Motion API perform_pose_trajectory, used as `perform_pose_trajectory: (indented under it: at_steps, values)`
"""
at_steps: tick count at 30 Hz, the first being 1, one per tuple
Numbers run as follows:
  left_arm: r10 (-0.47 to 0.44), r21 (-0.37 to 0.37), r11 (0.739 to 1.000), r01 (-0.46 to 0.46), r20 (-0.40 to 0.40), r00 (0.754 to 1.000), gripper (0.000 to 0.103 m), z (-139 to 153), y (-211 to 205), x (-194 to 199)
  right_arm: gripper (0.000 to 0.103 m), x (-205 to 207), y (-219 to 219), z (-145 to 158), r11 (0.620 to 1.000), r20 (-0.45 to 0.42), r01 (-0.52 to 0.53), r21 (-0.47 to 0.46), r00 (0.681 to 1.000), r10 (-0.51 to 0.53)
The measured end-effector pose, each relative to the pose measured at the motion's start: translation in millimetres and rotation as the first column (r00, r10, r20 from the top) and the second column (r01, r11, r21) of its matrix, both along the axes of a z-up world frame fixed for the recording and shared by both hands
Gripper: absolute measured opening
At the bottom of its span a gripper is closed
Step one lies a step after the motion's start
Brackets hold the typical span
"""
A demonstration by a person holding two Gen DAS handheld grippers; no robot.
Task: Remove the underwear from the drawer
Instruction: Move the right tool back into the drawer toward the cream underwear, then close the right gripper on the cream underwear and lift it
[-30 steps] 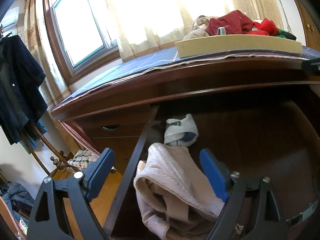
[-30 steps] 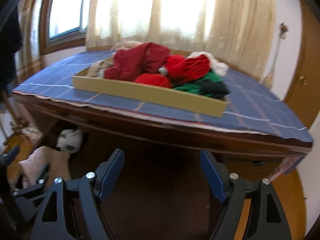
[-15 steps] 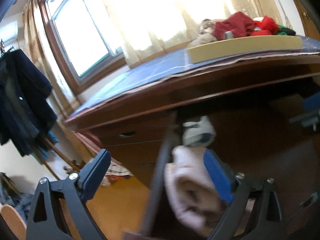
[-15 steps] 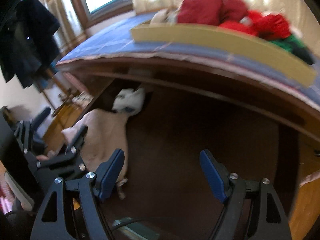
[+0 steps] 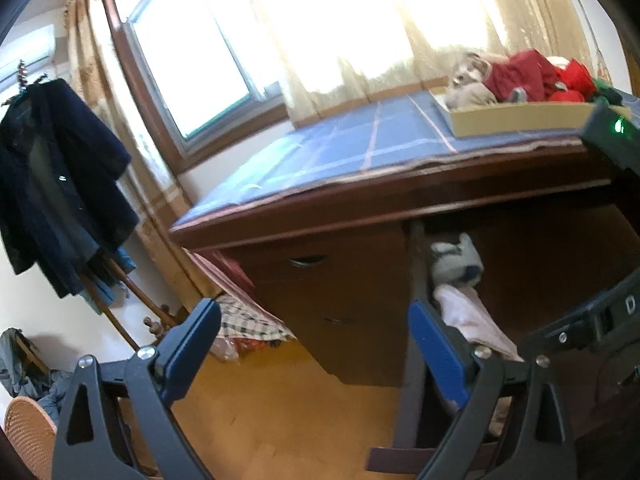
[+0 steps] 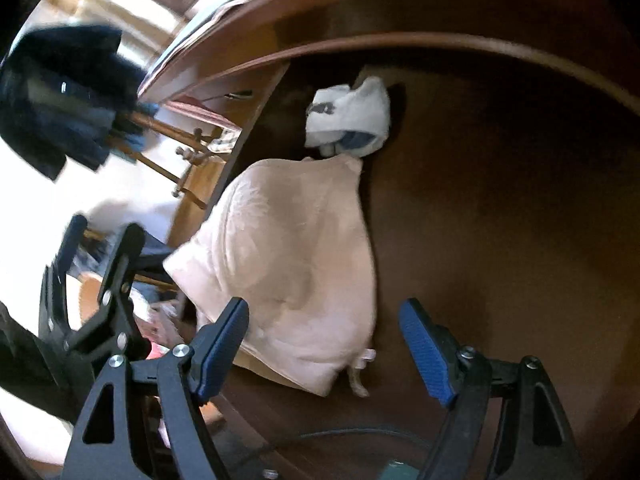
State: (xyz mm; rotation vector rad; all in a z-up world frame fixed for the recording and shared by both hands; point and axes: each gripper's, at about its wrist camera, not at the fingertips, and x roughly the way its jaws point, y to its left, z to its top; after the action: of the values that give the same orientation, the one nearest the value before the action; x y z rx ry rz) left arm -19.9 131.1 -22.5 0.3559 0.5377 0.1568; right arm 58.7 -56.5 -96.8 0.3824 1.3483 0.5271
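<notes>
- The soft, folded pale-pink underwear (image 6: 288,264) lay inside the open dark-brown wooden drawer (image 6: 500,200), against its left wall.
- A crumpled white-and-blue cloth bundle (image 6: 352,120) touched its far edge.
- The right gripper (image 6: 324,344) hovered above it, fingers wide, empty.
- The left gripper (image 5: 316,348) was opening, nothing between its blue-padded fingers.

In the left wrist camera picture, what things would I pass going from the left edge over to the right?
Dark coat on the rack → window → closed drawer handle → white and blue bundle in the open drawer → tray of red and green clothes on the desk top.
</notes>
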Motion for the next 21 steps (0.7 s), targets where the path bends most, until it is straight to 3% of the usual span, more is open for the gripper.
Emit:
perform_pose_trajectory:
  at_steps: [2,4,6,9,16,21]
  values:
    - [0.018,0.003,1.0,-0.018,0.016,1.0,0.097,4.6,6.4,0.4,0.08,-2.4,-0.9,3.2,0.999,0.007,0.016,0.039,1.0,-0.017]
    - [0.035,0.009,0.999,-0.035,0.024,0.999,0.097,7.3,12.3,1.9,0.08,-10.8,-1.0,16.8,0.999,0.076,0.03,0.027,0.997,-0.032]
    - [0.054,0.014,0.998,-0.054,0.027,0.998,0.097,7.9,18.6,3.9,0.08,-19.8,8.6,34.1,1.0,0.157,-0.019,0.008,0.987,0.018]
    - [0.073,0.003,0.997,-0.073,0.019,0.997,0.097,7.8,24.9,6.1,0.08,-25.7,31.5,43.4,0.995,0.214,-0.082,-0.053,0.973,0.091]
    - [0.098,-0.034,0.995,-0.097,0.026,0.995,0.097,12.5,34.2,6.1,0.08,-15.3,74.1,15.6,0.966,0.171,-0.164,-0.199,0.965,0.199]
    - [0.092,-0.059,0.994,-0.092,0.006,0.996,0.097,9.4,33.7,7.8,0.079,0.6,82.3,2.1,0.953,0.106,-0.167,-0.252,0.974,0.199]
